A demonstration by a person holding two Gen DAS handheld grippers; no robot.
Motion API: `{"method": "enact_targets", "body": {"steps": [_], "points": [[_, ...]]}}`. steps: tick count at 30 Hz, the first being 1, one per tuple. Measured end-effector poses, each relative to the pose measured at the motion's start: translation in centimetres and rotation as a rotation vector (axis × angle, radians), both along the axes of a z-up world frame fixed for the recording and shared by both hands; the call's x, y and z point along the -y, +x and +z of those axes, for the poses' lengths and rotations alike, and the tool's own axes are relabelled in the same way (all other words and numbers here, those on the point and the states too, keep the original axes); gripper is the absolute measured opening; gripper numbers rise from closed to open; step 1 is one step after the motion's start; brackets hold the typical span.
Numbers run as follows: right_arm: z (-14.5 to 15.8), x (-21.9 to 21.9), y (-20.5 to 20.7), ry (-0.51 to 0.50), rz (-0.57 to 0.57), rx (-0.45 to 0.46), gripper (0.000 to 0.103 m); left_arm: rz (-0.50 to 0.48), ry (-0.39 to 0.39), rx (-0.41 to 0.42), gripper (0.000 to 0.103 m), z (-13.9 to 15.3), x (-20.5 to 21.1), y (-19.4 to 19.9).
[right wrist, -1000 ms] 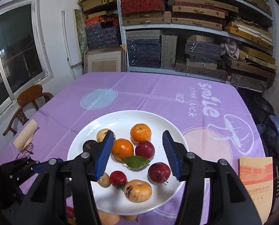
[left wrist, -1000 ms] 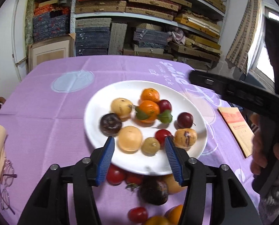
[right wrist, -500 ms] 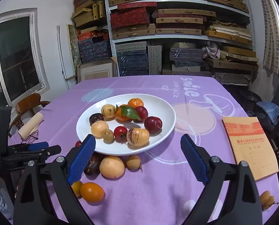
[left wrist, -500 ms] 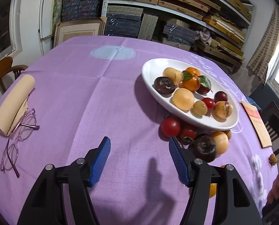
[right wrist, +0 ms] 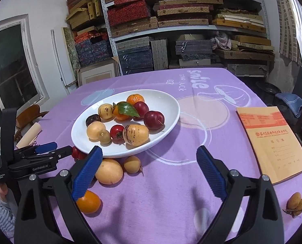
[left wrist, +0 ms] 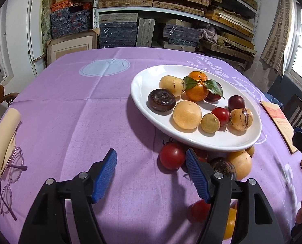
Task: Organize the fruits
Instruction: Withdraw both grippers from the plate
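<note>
Both tongs hover over the purple table [right wrist: 171, 213] with nothing between them: the left tongs [left wrist: 151, 172] have just been opening, and the right tongs [right wrist: 149, 170] stand wide apart. Most fruit sits on the white plate [right wrist: 163, 103]; near it, a yellow fruit [right wrist: 109, 171] and an orange [right wrist: 89, 202] lie loose.

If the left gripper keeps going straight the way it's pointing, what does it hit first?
Probably just the bare purple tablecloth. The left gripper is open, its jaws having just been opening with nothing between them. The red tomato lies slightly right of that line, though depth is unclear.

Purple-framed eyeglasses [left wrist: 8, 180] lay beside a beige paper roll [left wrist: 3, 131] on the table [left wrist: 73, 111]. An orange exercise book [right wrist: 273, 142] lay opposite.
</note>
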State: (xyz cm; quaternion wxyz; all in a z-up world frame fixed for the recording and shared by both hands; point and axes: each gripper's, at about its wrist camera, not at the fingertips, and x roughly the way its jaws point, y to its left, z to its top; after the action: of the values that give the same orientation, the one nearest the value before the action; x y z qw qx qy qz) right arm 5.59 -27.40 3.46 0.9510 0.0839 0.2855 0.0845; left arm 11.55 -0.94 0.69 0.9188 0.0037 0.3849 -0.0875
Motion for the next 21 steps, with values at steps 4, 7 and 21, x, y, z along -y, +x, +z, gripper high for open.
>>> {"method": "enact_targets", "body": {"steps": [4,7,21], "points": [[0.0,-0.1,-0.1,-0.003,0.009,-0.001,0.093,0.020,0.002,-0.016,0.075,-0.5,0.1,1.0],[-0.1,-0.3,0.1,-0.006,0.014,-0.005,0.093,0.023,0.014,-0.022,0.079,-0.7,0.4,1.2],[-0.3,-0.1,0.2,0.014,0.011,-0.010,0.094,0.083,-0.027,-0.096,0.084,-1.1,-2.7,0.5]]}}
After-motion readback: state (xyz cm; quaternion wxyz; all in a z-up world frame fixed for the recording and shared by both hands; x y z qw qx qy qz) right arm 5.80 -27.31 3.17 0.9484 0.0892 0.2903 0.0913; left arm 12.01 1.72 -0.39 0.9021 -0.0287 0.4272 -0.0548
